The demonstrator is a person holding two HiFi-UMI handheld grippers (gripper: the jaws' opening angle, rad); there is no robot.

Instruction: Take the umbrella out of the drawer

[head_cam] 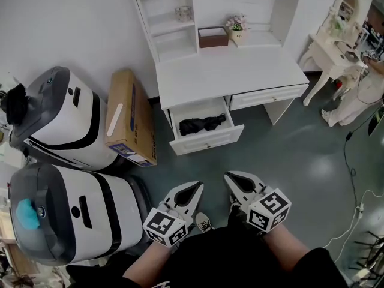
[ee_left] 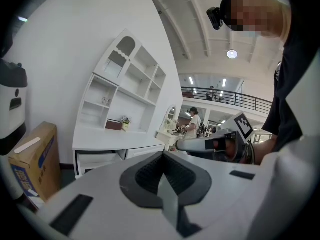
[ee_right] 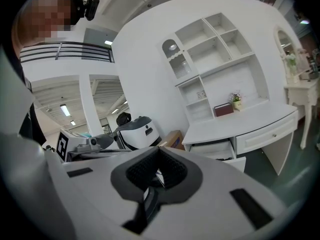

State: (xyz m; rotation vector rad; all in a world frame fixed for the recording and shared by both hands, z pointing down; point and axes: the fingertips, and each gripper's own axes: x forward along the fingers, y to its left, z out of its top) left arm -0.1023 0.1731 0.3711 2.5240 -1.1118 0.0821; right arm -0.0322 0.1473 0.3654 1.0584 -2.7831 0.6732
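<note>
A black folded umbrella (head_cam: pixel 202 124) lies inside the open left drawer (head_cam: pixel 207 140) of a white desk (head_cam: pixel 228 74). Both grippers hang well short of the desk, over the grey floor near the person's body. My left gripper (head_cam: pixel 197 186) is shut and holds nothing; in the left gripper view its jaws (ee_left: pixel 162 154) meet at the tip, with the open drawer (ee_left: pixel 97 159) far ahead to the left. My right gripper (head_cam: pixel 230 176) sits beside it, also shut and holding nothing. The right gripper view has its closed tip (ee_right: pixel 159 149) in front and the drawer (ee_right: pixel 220 149) ahead to the right.
A cardboard box (head_cam: pixel 129 117) leans left of the desk. Two white-and-grey machines (head_cam: pixel 66 119) (head_cam: pixel 66 215) stand further left. On the desk sit a brown box (head_cam: pixel 213 37) and a small plant (head_cam: pixel 237 29). A dressing table (head_cam: pixel 336 41), a person (head_cam: pixel 360 95) and a floor cable (head_cam: pixel 354 179) are at right.
</note>
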